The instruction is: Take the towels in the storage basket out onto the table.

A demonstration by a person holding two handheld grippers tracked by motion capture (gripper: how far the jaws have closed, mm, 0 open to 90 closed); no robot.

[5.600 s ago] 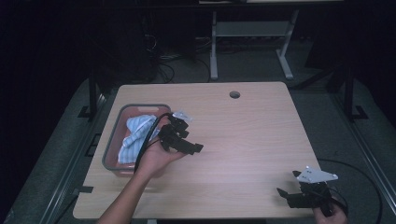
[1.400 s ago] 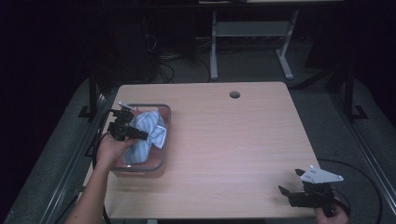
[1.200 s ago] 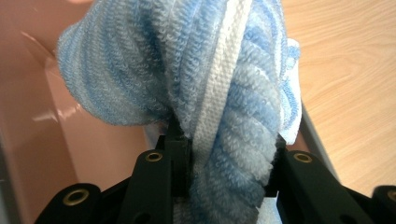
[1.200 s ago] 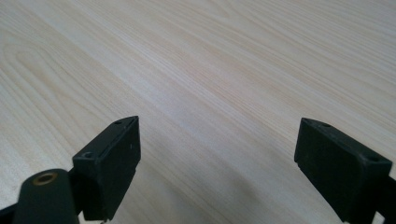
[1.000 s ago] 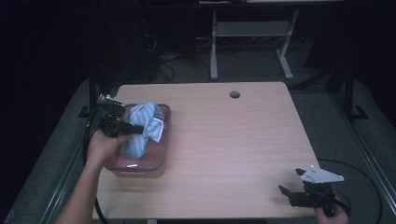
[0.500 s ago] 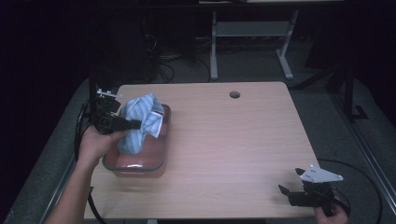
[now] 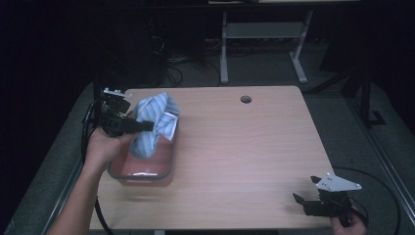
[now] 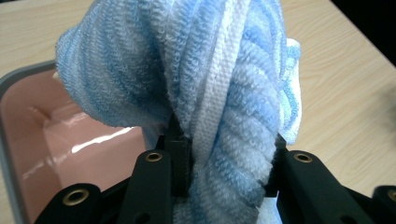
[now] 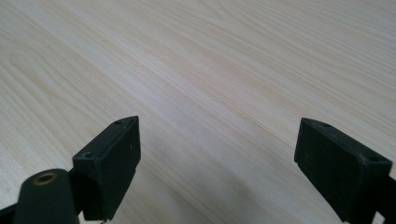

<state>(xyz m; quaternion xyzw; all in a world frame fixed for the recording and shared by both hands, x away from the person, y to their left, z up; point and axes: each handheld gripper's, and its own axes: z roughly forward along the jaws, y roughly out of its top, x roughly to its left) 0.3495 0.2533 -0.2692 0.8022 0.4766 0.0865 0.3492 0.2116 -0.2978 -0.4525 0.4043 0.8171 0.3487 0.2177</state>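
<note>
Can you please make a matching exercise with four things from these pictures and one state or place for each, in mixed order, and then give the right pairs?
Things:
1. towel
2. tub
3. left gripper
4. right gripper

States or places:
A. open, with nothing between the jaws
B. pink inside, at the table's left edge
C. blue and white striped, lifted above the tub
D. shut on the towel

Pairs: 1-C, 2-B, 3-D, 4-A

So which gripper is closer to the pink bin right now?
Left. The left gripper holds the striped towel just above the pink bin; the right gripper sits at the table's far corner.
</note>
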